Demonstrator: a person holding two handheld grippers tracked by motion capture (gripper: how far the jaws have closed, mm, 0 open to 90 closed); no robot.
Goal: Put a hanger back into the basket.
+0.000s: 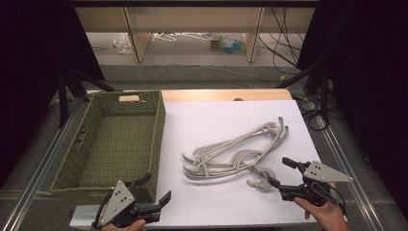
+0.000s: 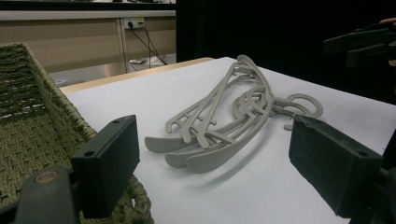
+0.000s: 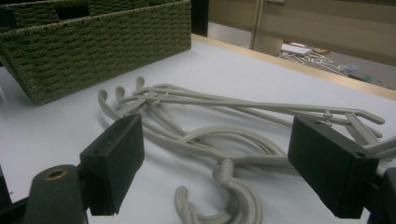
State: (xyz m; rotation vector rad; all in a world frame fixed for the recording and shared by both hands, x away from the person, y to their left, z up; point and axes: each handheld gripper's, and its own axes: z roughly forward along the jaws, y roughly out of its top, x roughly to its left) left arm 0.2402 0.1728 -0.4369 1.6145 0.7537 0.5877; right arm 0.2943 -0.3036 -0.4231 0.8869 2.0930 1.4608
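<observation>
Several pale grey plastic clothes hangers [image 1: 235, 154] lie tangled in one heap on the white desk [image 1: 211, 120], and both my pairs of jaws face them, spread wide and holding nothing. My right gripper [image 1: 286, 174] sits just beside the heap's near end: along its jaws the curved hooks [image 3: 224, 196] lie on the desk directly ahead of the gap between them, close to the tips but not touching either pad, and the long arms of the hangers stretch away beyond. My left gripper [image 1: 155, 188] stands farther off; seen along its jaws, the heap [image 2: 224, 126] lies ahead on the desk, with bare white surface between the tips and the flat shoulder ends. The olive-green woven rectangular basket [image 1: 159, 125] stands just outside my left gripper's left jaw, its corner almost against it.
</observation>
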